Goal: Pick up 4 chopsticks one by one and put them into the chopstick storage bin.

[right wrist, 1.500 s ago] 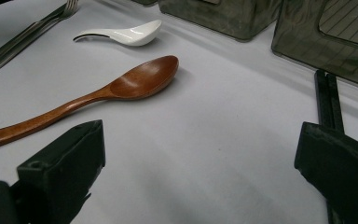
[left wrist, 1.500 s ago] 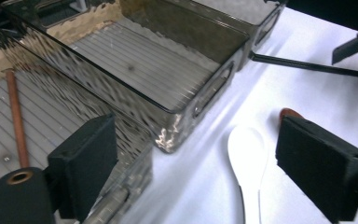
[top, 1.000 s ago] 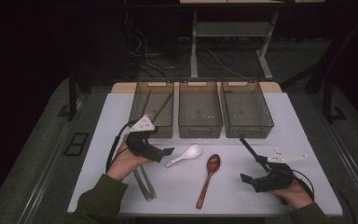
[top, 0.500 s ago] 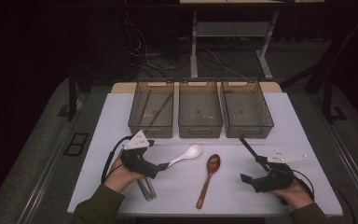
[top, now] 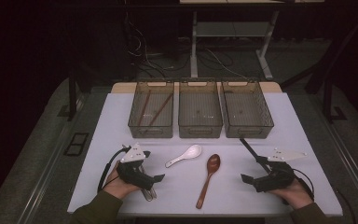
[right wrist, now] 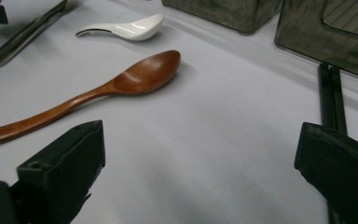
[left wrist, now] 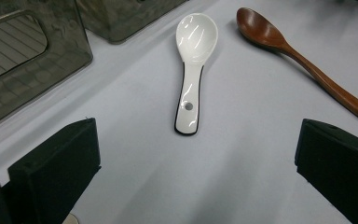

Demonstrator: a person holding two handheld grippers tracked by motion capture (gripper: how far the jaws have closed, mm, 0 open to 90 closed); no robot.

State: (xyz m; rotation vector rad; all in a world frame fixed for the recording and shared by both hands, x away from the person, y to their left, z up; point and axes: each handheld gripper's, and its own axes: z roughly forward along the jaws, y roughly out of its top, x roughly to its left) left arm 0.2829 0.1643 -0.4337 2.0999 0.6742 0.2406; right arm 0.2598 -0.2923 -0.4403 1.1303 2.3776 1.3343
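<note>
Repositioning of the left tongs is the change in the high view: one second ago they lay at about 9 o'clock of the white spoon, close to its handle; now they sit lower on the bench, at about 7 o'clock of the spoon and clear of it. The metal cutlery lies directly under the left hand. The right tongs have not moved, at 3 o'clock of the wooden spoon, with the black chopsticks just beyond them. Judgement: the retreat lines the left tongs up along the white spoon's handle for a pick, probably towards one of the three bins.

Left gripper view: left tongs are spread wide and hold nothing. The white spoon lies ahead at 12 o'clock, handle end nearest, untouched. The wooden spoon lies at 2 o'clock.

Right gripper view: right tongs are spread wide and empty, touching nothing. The wooden spoon lies at 10 o'clock, the black chopsticks at 2 o'clock.
</note>
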